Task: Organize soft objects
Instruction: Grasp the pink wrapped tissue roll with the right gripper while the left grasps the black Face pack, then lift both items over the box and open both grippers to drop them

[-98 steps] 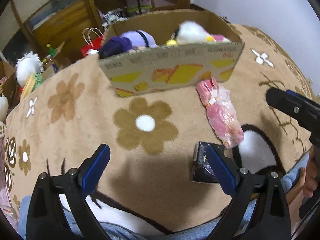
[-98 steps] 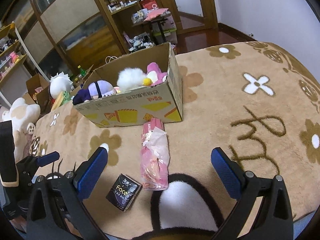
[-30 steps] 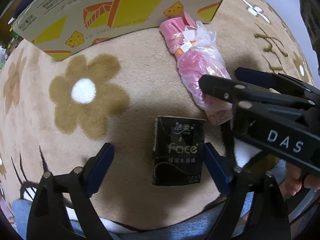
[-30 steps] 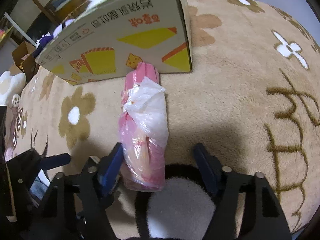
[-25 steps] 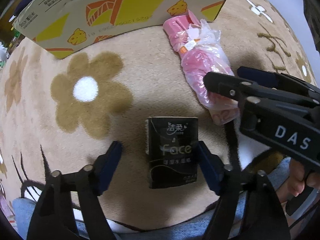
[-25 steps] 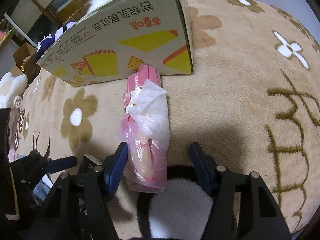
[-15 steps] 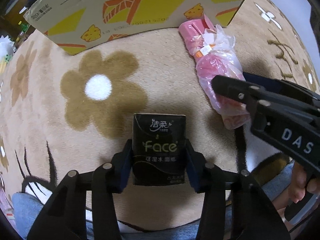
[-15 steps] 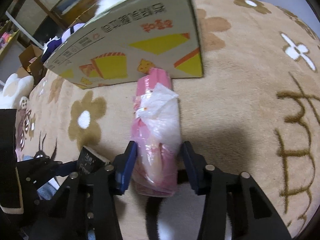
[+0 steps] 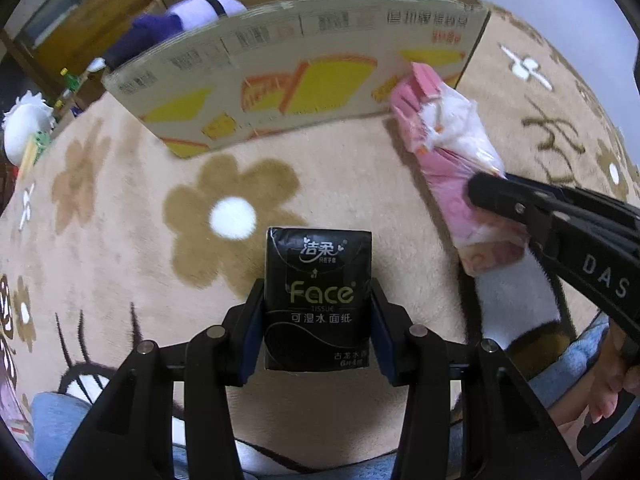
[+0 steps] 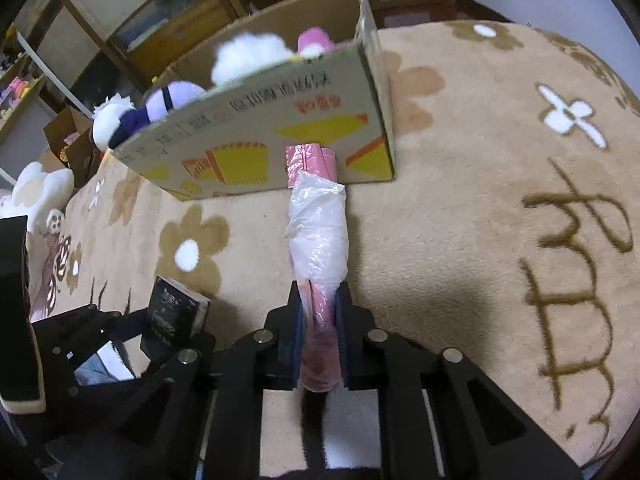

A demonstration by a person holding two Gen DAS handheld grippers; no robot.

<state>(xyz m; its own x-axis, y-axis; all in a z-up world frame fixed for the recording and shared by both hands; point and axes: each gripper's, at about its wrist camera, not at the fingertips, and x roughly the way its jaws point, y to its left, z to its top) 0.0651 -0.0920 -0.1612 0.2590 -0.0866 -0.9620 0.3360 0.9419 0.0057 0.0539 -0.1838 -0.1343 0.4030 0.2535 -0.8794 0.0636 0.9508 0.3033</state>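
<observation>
My left gripper (image 9: 318,316) is shut on a black "Face" tissue pack (image 9: 318,280), held just over the flowered carpet. It also shows in the right wrist view (image 10: 176,310). My right gripper (image 10: 318,330) is shut on the near end of a long pink plastic-wrapped bundle (image 10: 318,232), whose far end points at the cardboard box (image 10: 256,136). The bundle (image 9: 452,168) and the right gripper's finger (image 9: 520,204) also show in the left wrist view. The box (image 9: 304,76) holds white, purple and pink plush toys.
The tan carpet (image 10: 480,208) with brown flowers and script spreads to the right. More plush toys (image 10: 36,192) and a small carton (image 10: 72,140) sit at the far left. Wooden shelves (image 10: 132,12) stand behind the box. The person's jeans (image 9: 576,364) are close below.
Both grippers came down from open above the carpet and closed: the left on the tissue pack, the right on the pink bundle. Both objects now appear raised and angled toward the box.
</observation>
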